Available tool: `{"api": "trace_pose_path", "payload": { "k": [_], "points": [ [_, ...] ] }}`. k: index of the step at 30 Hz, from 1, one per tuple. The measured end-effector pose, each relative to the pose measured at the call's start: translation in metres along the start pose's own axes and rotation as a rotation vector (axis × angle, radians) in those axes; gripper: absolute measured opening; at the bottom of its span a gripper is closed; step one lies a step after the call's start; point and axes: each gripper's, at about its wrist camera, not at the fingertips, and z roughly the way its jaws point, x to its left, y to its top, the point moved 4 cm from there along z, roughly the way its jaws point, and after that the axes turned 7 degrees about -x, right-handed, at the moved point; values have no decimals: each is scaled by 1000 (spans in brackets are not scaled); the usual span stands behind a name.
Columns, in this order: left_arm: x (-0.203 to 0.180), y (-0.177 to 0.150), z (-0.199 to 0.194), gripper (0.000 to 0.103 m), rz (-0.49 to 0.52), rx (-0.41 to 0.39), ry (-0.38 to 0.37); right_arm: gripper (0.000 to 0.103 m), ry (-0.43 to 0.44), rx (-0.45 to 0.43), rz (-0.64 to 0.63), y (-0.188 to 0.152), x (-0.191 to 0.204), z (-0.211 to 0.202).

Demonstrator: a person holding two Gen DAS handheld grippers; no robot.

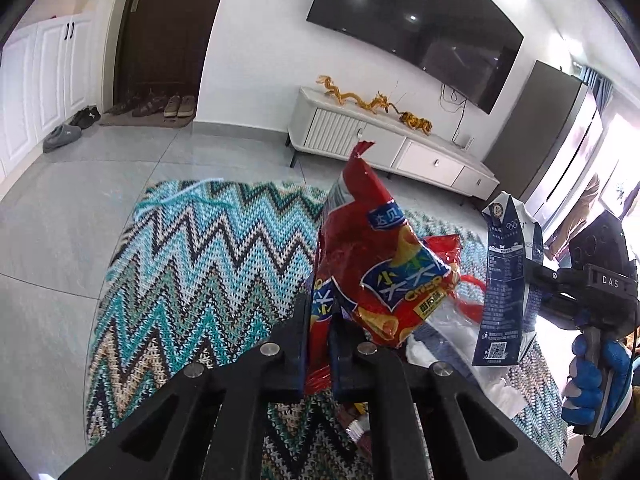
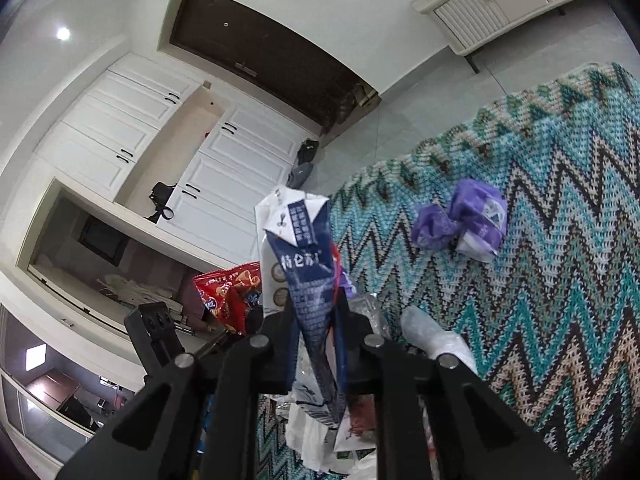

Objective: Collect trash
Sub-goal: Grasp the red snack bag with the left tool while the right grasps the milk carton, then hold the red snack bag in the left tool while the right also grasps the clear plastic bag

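Over the zigzag rug (image 1: pixel 192 264), left gripper (image 1: pixel 319 320) pinches a snack bag (image 1: pixel 372 264), right gripper (image 2: pixel 316 320) a half-hidden carton (image 2: pixel 304 264).

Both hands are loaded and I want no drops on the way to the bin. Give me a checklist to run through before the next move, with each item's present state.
1. Left hand-held gripper shut on the red snack bag: ok.
2. Right hand-held gripper shut on the blue-and-white milk carton: ok.
3. Bag lifted clear of the zigzag cloth: ok.
4. Carton lifted clear of the litter below it: ok.
5. Bin or trash bag in sight to drop into: not ok, none in either view.
6. All trash collected: not ok; the purple wrapper lies on the cloth.
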Motion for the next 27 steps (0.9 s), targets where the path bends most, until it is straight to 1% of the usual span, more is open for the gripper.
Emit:
{"api": "trace_pose_path", "payload": {
  "k": [3,9,13,20,23,25,27],
  "points": [
    [-10,5,-18,8,31,-32,2,14,22,-21,-36,1,16,-15],
    [-36,12,-51,8,70,-83,-27,14,55,-55,-65,-4,36,-45],
    [-49,10,-69,8,83,-102,-42,14,31,-52,-65,-12,38,-61],
    [-63,3,-85,8,96,-107,-52,14,24,-81,-83,-22,41,-89],
    [-70,1,-91,8,100,-116,-63,14,14,-58,-110,-28,45,-99],
    [-75,-1,-95,8,105,-122,-72,14,-16,-26,-128,-37,41,-104],
    [-79,-4,-98,8,110,-125,-80,14,-65,14,-140,-48,30,-110]
  ]
}}
